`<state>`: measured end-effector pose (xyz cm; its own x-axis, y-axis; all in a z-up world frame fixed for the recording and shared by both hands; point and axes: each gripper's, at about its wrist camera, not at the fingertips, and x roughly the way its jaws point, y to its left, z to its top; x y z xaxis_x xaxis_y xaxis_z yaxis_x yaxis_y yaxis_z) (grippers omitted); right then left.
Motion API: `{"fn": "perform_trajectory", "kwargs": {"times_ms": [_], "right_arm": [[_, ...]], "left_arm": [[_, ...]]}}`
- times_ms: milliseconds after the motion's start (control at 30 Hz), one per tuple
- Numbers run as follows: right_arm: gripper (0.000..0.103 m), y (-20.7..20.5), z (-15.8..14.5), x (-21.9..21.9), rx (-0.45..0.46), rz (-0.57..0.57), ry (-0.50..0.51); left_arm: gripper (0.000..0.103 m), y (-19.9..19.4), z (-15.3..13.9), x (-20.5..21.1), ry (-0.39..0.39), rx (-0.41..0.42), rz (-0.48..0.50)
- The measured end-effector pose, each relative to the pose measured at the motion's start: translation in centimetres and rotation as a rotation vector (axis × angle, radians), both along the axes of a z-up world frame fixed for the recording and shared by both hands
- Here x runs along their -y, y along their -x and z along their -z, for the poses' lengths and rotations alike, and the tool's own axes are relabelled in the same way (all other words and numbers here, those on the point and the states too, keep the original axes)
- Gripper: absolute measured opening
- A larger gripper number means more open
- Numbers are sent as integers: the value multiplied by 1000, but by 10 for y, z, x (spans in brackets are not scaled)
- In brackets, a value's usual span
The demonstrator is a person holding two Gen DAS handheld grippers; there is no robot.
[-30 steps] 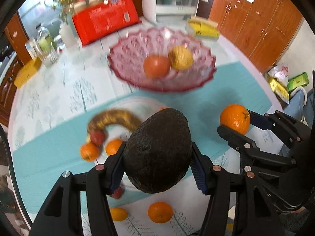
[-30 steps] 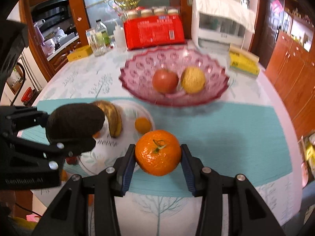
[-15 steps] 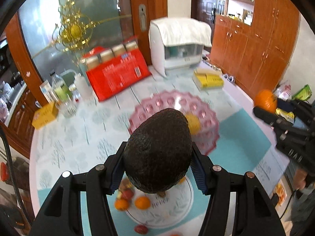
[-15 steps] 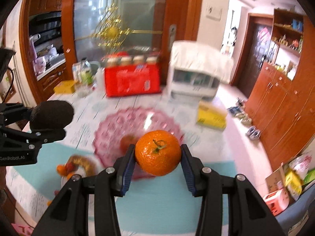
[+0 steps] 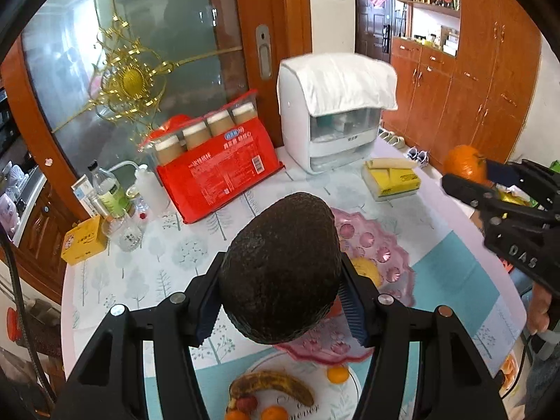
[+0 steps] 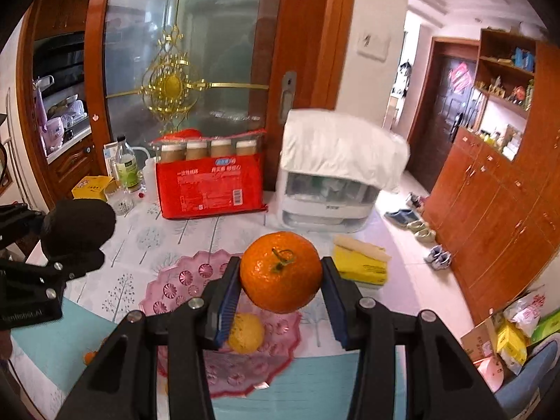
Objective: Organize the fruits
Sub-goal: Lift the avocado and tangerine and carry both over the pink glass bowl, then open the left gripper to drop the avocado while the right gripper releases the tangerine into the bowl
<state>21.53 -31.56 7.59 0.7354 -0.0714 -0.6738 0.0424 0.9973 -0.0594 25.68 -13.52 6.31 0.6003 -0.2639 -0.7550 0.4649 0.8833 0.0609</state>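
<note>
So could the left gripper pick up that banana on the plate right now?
Probably not as things stand: the left gripper is already shut on the avocado, filling its fingers. The banana lies uncovered on the white plate, so the way is free once the avocado is dropped.

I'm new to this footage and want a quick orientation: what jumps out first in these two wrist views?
A big dark avocado fills the middle of the left wrist view, clamped in the left gripper. In the right wrist view a bright orange sits between the right gripper pads. Below both, on the table, is a pink glass fruit bowl with a yellow fruit inside.
</note>
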Motion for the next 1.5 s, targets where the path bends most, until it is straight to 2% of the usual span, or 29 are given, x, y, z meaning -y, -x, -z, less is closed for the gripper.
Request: {"fn": "perform_trajectory", "kwargs": {"times_ms": [367, 533, 667, 933, 1000, 1033, 1100, 1133, 1333, 1500], "right_arm": [[45, -78, 113, -1, -253, 30, -174], [45, -102, 155, 4, -348, 48, -243], [45, -113, 183, 3, -403, 56, -264], [46, -124, 215, 4, -479, 72, -307], [47, -126, 219, 5, -497, 83, -326], [52, -127, 221, 6, -507, 81, -352], [55, -126, 224, 9, -515, 85, -408], [55, -126, 225, 10, -515, 91, -412], [57, -119, 213, 9, -492, 87, -419], [57, -108, 195, 4, -458, 75, -385]], "left_arm": [[58, -68, 110, 31, -54, -199, -5], [58, -84, 152, 46, -79, -281, 21], [58, -89, 175, 55, -105, -321, 57], [59, -94, 196, 57, -125, -377, 67], [63, -95, 194, 55, -129, -353, 57], [65, -96, 191, 54, -122, -344, 60], [79, -97, 185, 51, -101, -336, 56], [81, -96, 181, 50, -93, -326, 52], [82, -91, 169, 45, -92, -308, 40], [82, -80, 162, 39, -97, -297, 28]]}}
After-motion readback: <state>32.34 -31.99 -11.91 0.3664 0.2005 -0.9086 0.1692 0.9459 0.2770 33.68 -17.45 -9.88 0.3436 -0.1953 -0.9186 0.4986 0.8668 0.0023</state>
